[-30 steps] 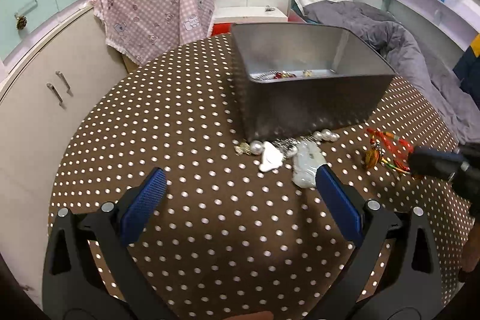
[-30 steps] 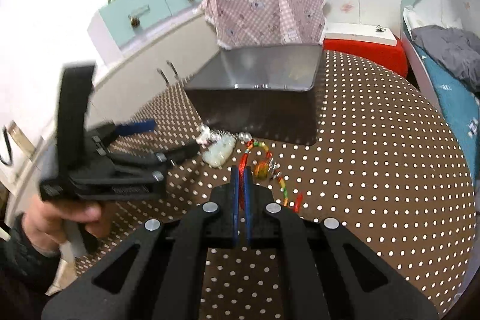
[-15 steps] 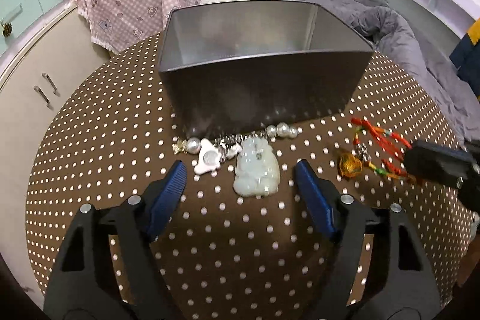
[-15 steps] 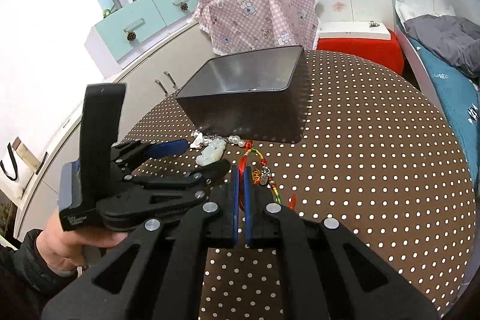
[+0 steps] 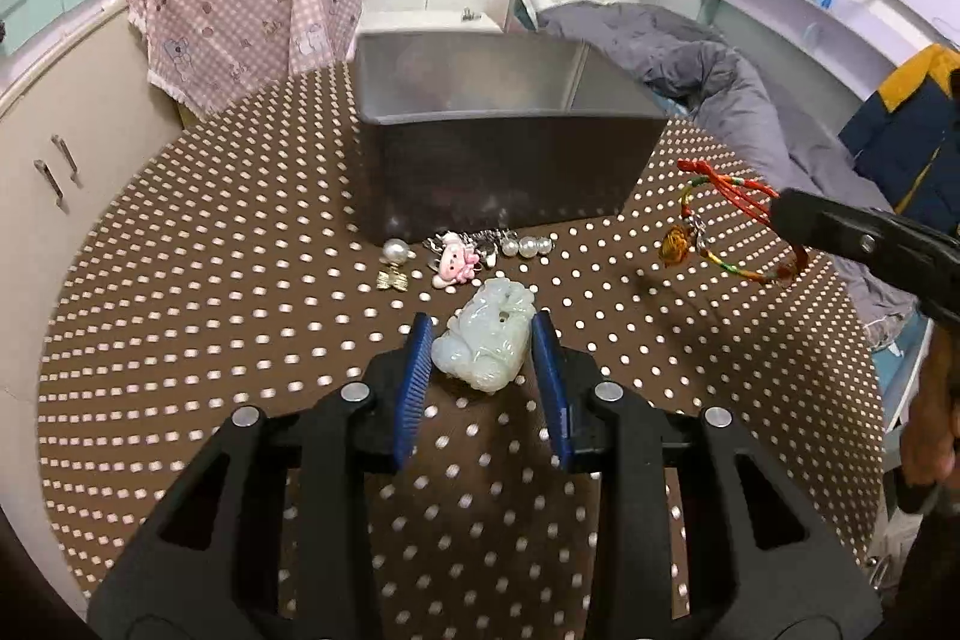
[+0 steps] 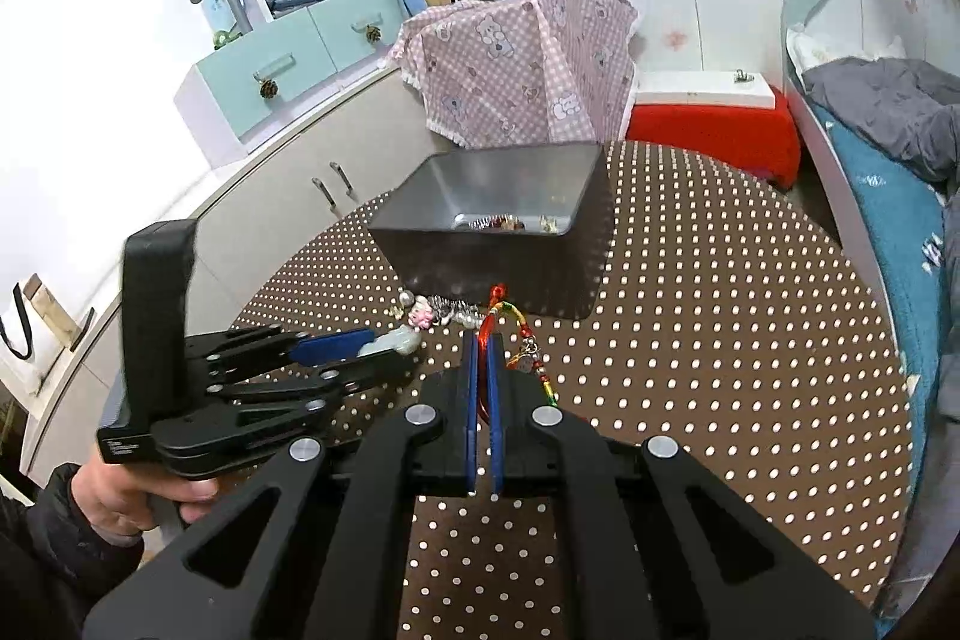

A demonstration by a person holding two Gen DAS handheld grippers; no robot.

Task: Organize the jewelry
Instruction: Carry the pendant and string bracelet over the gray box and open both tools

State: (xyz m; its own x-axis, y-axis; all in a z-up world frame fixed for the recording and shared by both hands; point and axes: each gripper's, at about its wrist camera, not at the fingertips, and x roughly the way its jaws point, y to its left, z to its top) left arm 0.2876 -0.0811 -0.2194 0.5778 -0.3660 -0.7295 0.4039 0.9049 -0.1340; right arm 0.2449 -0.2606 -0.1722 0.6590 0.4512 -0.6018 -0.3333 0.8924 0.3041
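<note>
Jade charm: the pale green jade charm (image 5: 487, 343) lies on the dotted table (image 5: 180, 292), right between the two blue pads of the left gripper (image 5: 483, 349).
Left gripper: its jaws have just been closing in from wide apart. The pads now sit close on both sides of the charm. The right one looks to be touching it, while a thin gap seems to stay on the left, so it is not pinched yet.
What changed: a second ago the charm was out in front of the open jaws. Now the jaws are around it.
Red cord: the red cord bracelet (image 5: 729, 220) now hangs in the air. A second ago it lay on the table.
Right gripper: the right gripper (image 6: 482, 340) is pressed together on the red cord.
What it means: I think both pieces go into the box next. The cord is ready to go. The charm needs a tighter squeeze first.
Box: the grey metal box (image 5: 504, 160) stands just behind the charm. A few small pieces lie inside it.
Left over: a pink charm (image 5: 456, 265) and pearls (image 5: 528, 245) lie by the box wall.
Writing: small white print on the left gripper's handle, too tiny to read.
</note>
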